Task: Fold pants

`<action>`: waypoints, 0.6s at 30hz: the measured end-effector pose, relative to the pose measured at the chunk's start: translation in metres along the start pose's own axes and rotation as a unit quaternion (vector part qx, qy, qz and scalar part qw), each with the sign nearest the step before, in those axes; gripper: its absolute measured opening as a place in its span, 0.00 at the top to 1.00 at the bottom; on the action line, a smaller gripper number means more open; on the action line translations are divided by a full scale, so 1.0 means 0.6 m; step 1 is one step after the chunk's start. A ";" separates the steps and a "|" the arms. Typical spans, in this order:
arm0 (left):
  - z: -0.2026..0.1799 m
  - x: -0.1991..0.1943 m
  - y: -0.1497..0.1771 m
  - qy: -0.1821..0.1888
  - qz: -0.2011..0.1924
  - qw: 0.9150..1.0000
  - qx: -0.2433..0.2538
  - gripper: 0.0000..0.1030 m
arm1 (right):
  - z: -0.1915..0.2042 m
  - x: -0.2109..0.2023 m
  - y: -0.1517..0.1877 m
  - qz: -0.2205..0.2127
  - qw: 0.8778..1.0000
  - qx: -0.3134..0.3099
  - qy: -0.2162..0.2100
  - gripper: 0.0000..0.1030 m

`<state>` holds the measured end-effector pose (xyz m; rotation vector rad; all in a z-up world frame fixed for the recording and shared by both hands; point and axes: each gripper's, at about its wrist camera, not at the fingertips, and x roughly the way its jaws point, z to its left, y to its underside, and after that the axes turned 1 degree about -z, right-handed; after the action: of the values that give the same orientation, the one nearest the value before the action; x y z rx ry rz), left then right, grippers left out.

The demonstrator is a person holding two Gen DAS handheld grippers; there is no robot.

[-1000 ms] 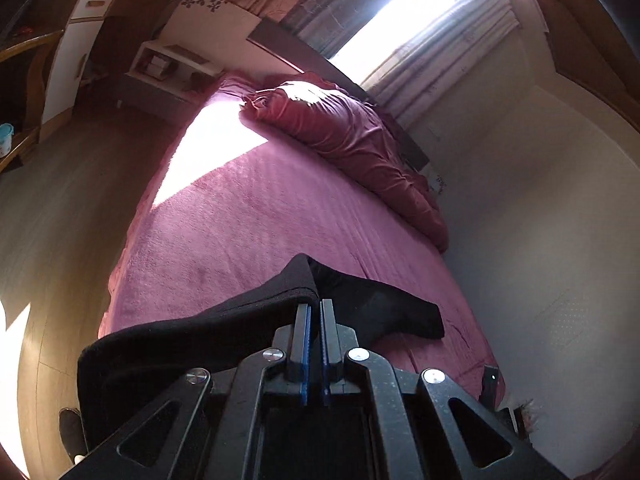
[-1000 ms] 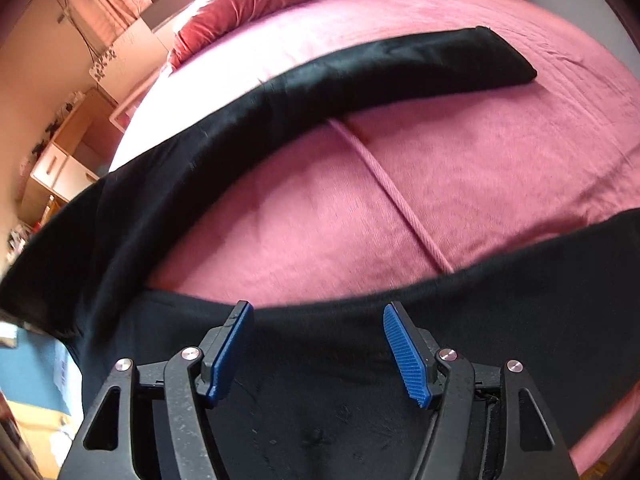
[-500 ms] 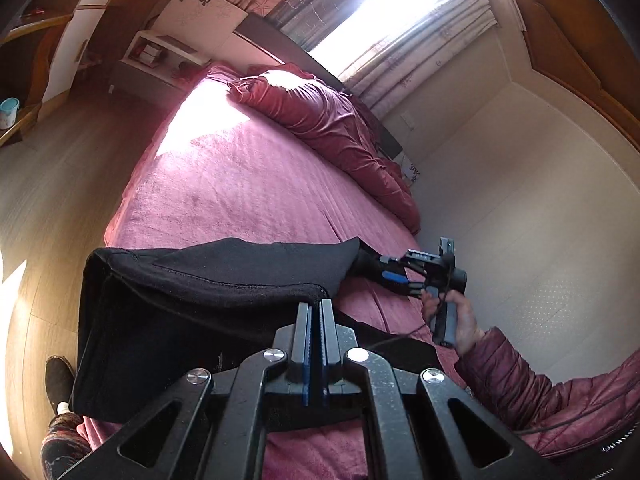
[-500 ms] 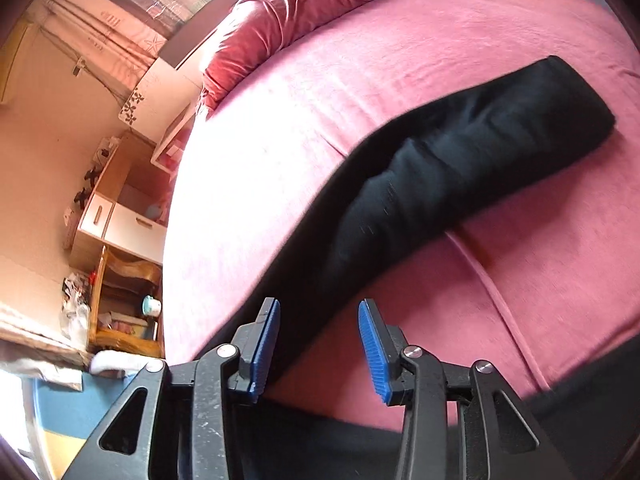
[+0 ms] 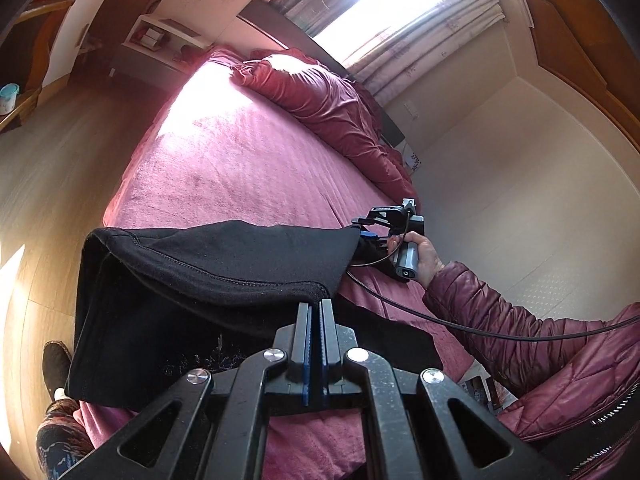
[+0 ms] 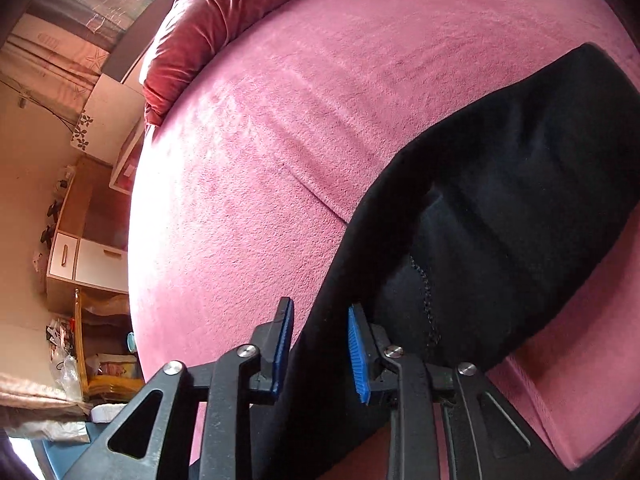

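Hanging from the left claw [image 5: 315, 308], pants [image 5: 208, 276] hide the bed [image 5: 240, 168].

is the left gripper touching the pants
Touching. In the left wrist view the left gripper has its jaws closed together on the hemmed edge of the black pants, with the cloth running straight into the pinch.

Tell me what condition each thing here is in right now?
Pants: black, partly folded, one edge lifted off the bed.
Left gripper: shut on the pants' hem.
Right gripper: open, its fingers either side of a fold of the pants.
Bed: covered in a pink blanket, part sunlit.
Duvet: bunched up at the head of the bed.
Curtains: drawn apart, daylight coming through.
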<state>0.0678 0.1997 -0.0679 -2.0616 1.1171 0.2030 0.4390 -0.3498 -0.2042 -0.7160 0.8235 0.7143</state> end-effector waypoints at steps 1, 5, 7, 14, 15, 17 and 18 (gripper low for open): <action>0.006 0.001 -0.008 -0.003 -0.002 1.000 -0.005 0.97 | 0.002 0.001 -0.001 0.002 1.000 -0.008 0.002 0.92; 0.043 0.007 -0.072 -0.040 -0.036 0.998 -0.029 0.97 | 0.030 -0.027 -0.002 -0.010 0.998 -0.059 0.007 0.93; 0.066 0.017 -0.122 -0.074 -0.053 0.995 -0.037 0.97 | 0.041 -0.059 -0.004 -0.026 0.997 -0.069 -0.009 0.93; 0.147 0.063 -0.300 -0.135 -0.096 0.983 -0.078 0.97 | 0.061 -0.196 0.029 -0.078 0.989 -0.096 -0.082 0.93; 0.153 0.066 -0.314 -0.142 -0.102 0.981 -0.085 0.97 | 0.059 -0.214 0.043 -0.083 0.987 -0.102 -0.090 0.93; 0.161 0.071 -0.335 -0.145 -0.102 0.980 -0.092 0.98 | 0.044 -0.251 0.081 -0.094 0.984 -0.113 -0.102 0.93; 0.164 0.071 -0.340 -0.148 -0.102 0.979 -0.095 0.99 | 0.030 -0.267 0.105 -0.097 0.983 -0.114 -0.107 0.93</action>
<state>0.2712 0.3055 -0.0432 -2.2082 0.7224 0.5137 0.3188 -0.3443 -0.0799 -0.8944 0.4730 0.7008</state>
